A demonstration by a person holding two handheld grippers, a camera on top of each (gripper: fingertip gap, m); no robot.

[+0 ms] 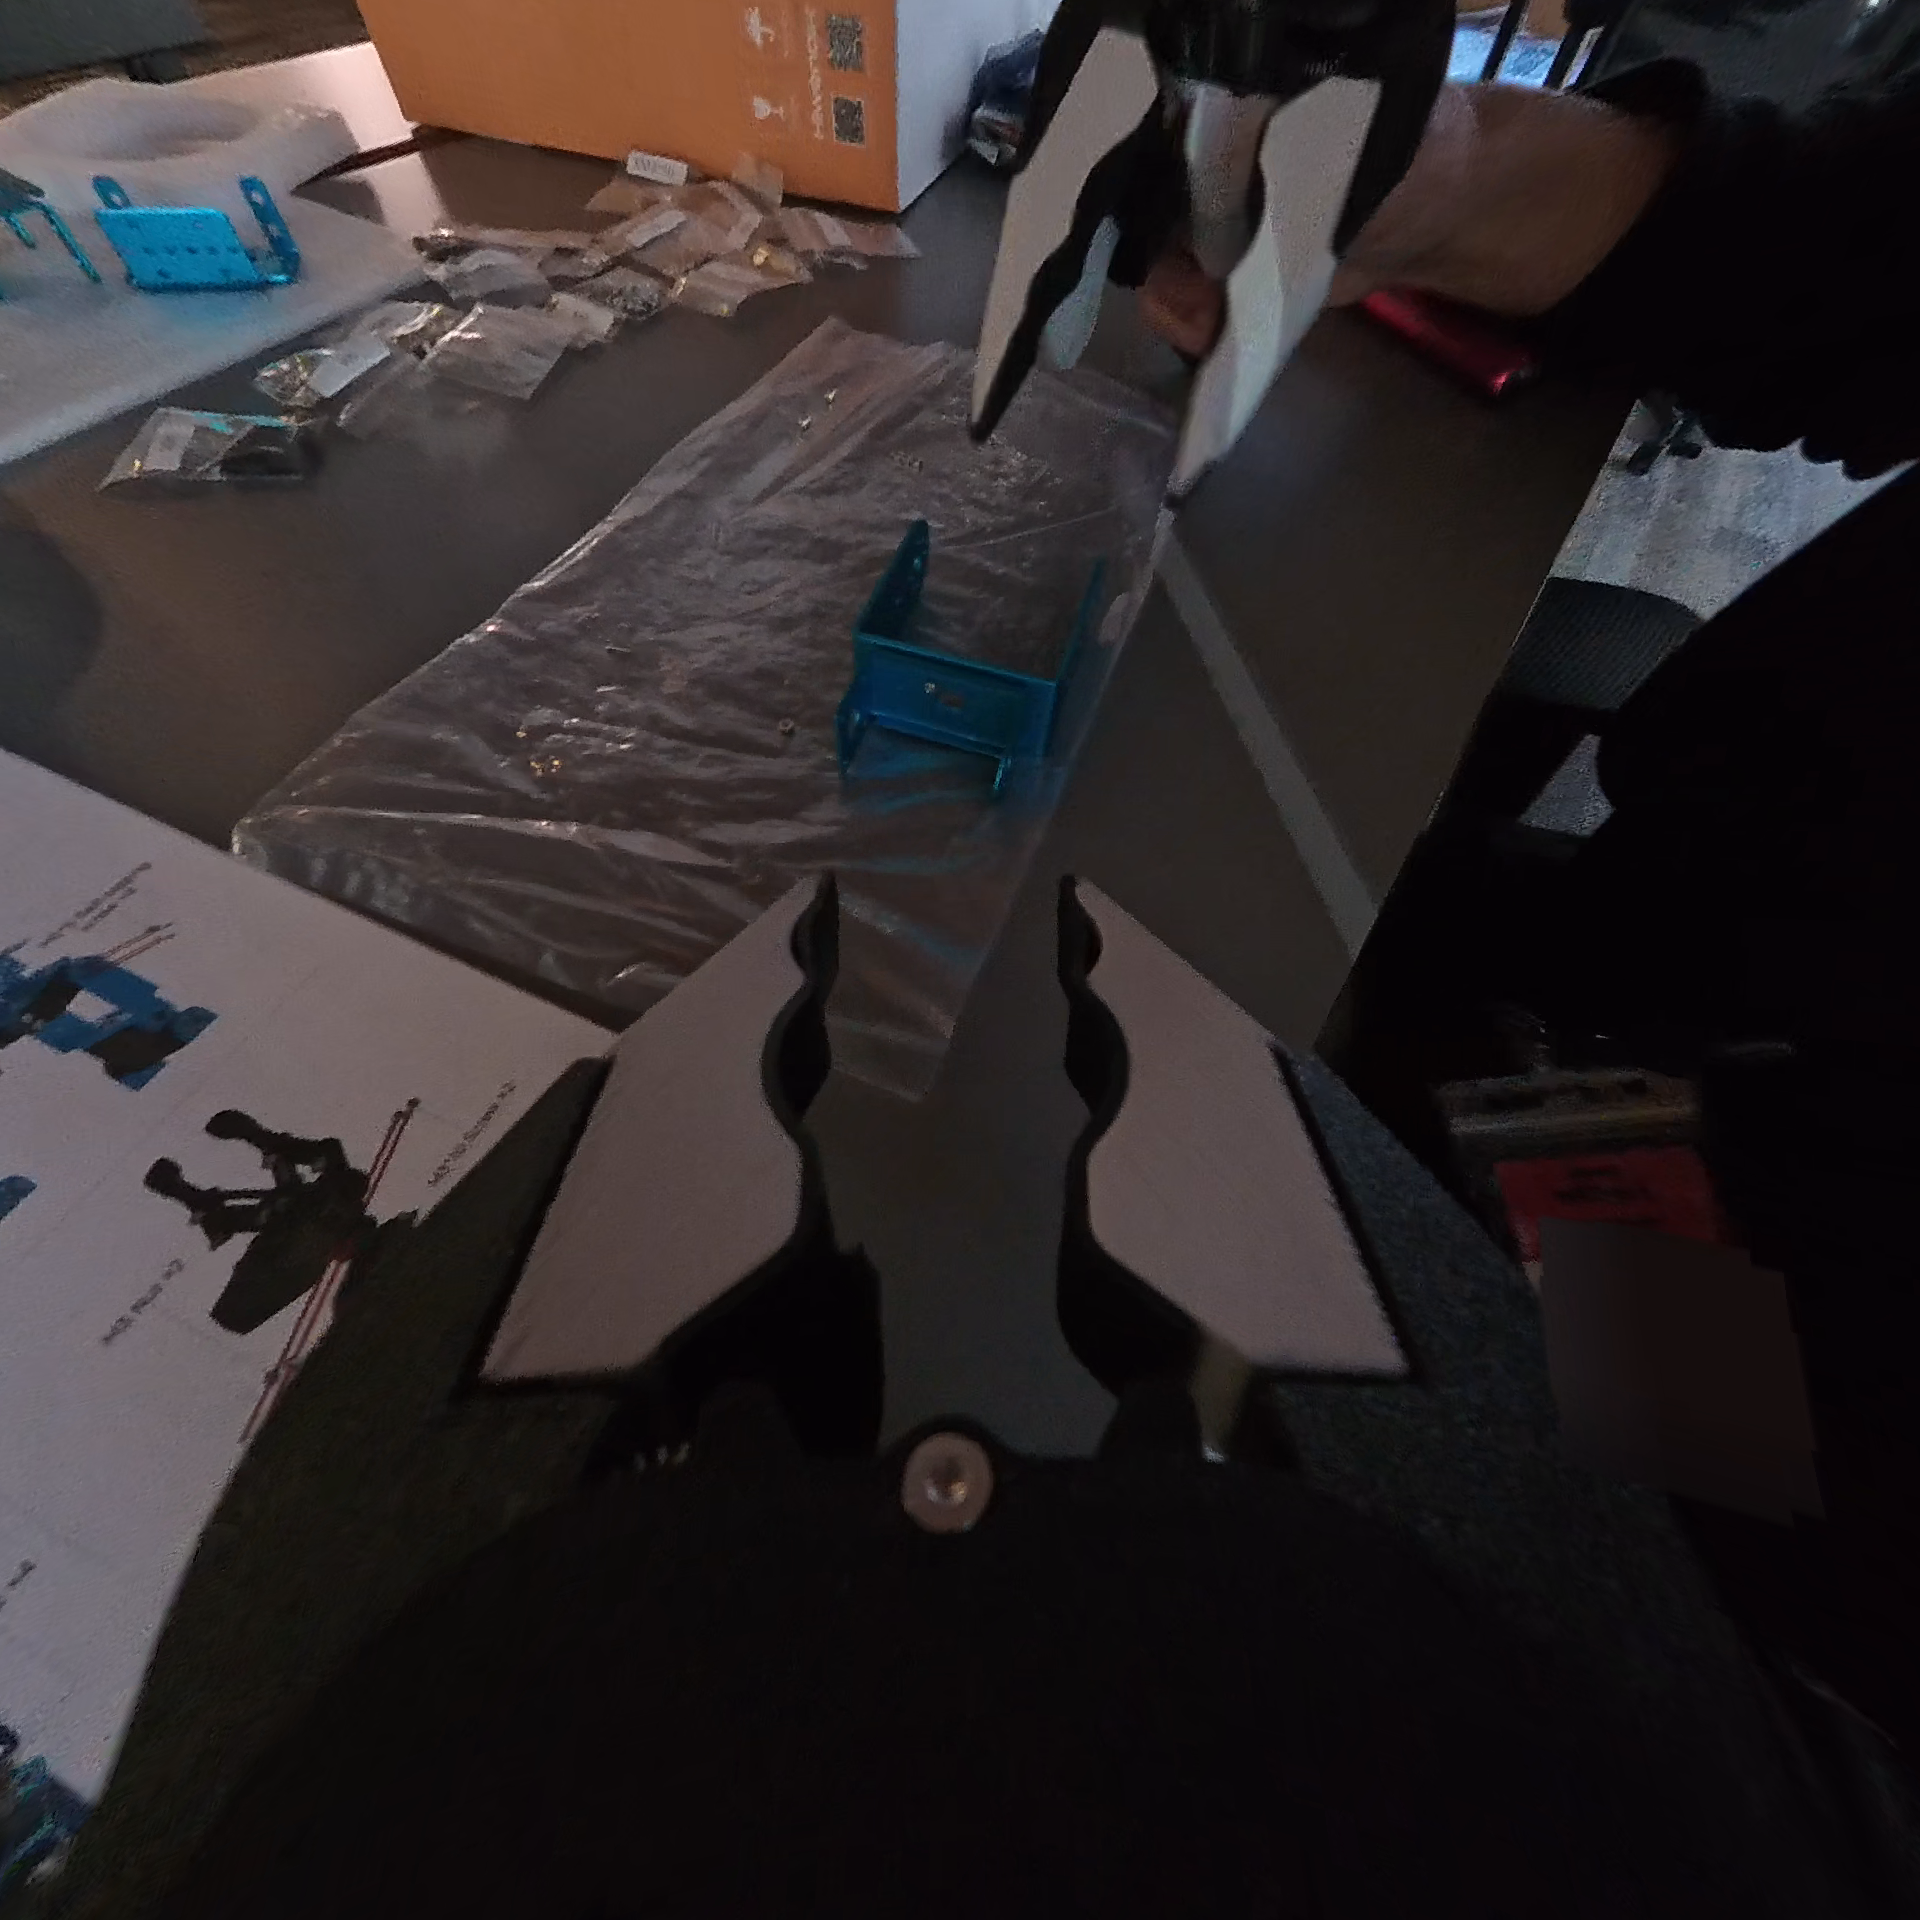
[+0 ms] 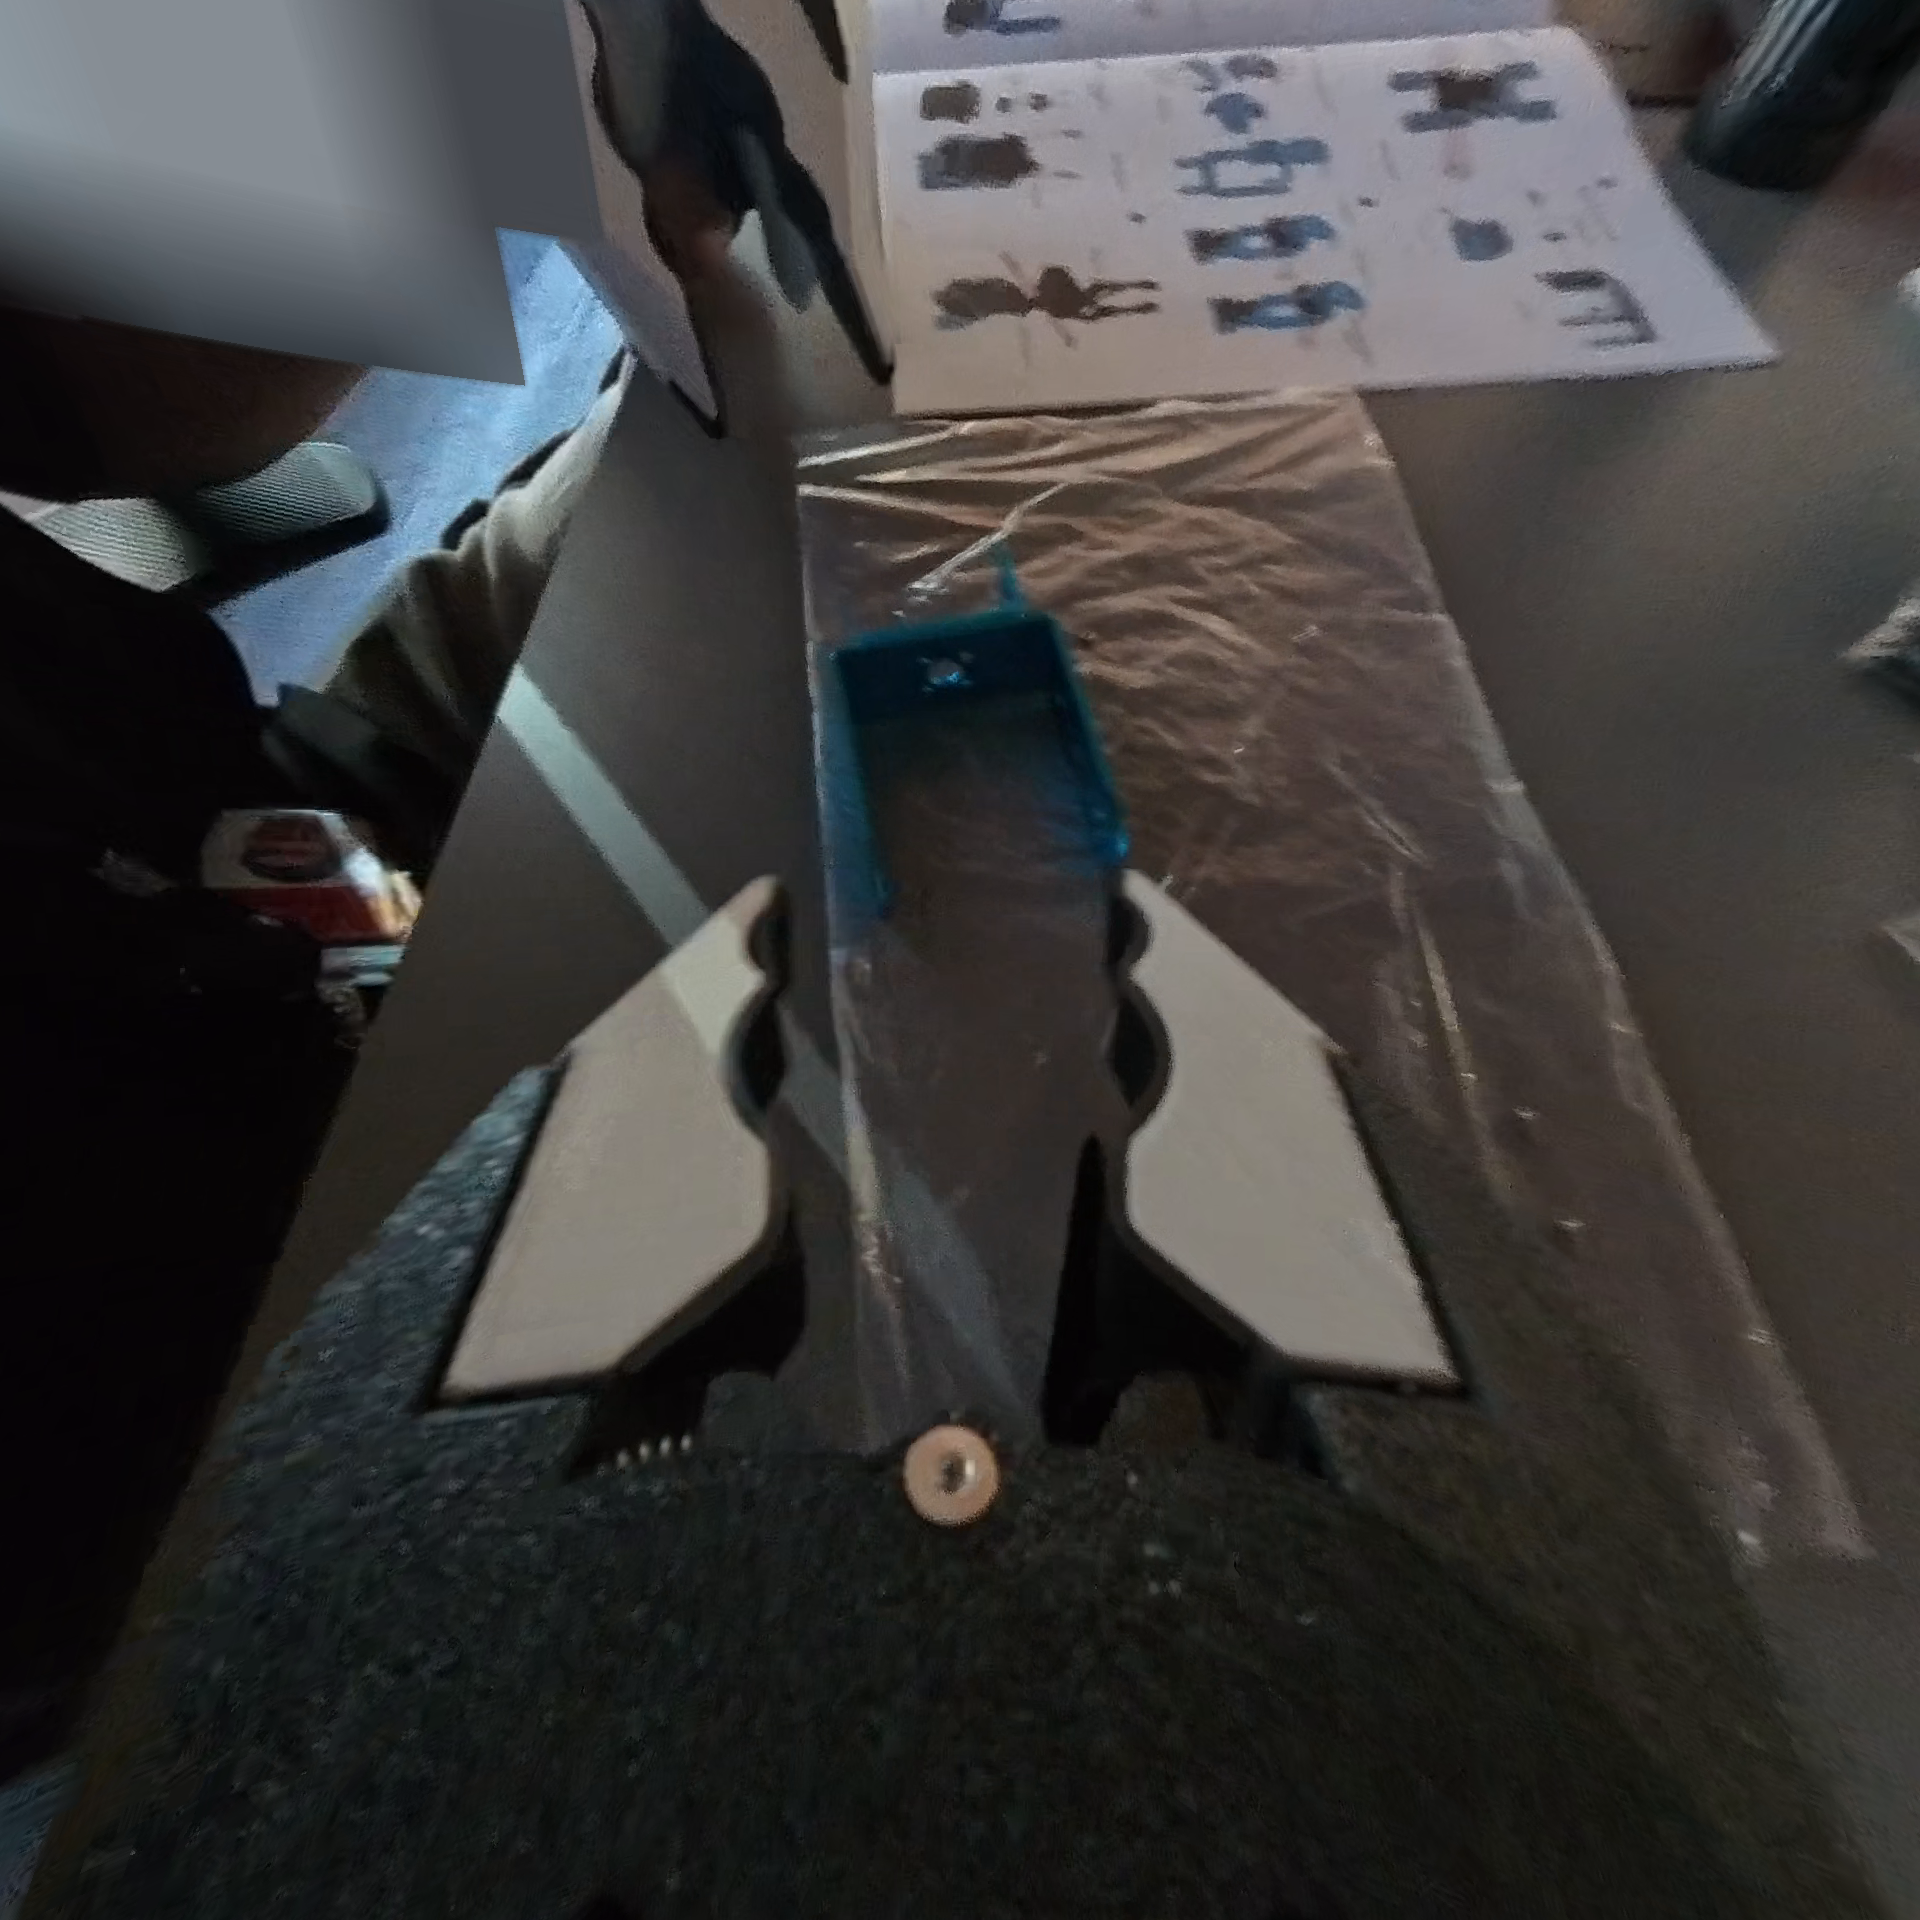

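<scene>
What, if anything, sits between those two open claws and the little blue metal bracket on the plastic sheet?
Nothing visible does. The blue U-shaped metal bracket stands on the clear plastic sheet, and only bare sheet lies between it and the open left gripper. The open right gripper is just short of the bracket's ends.

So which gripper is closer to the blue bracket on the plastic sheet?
Right. The right gripper has its open fingertips right at the blue bracket; the left gripper hovers farther back, also open.

Dark table [image 1: 312,582] bears plastic sheet [image 1: 644,665], instruction sheet [image 1: 135,1195], orange box [image 1: 644,83].
</scene>
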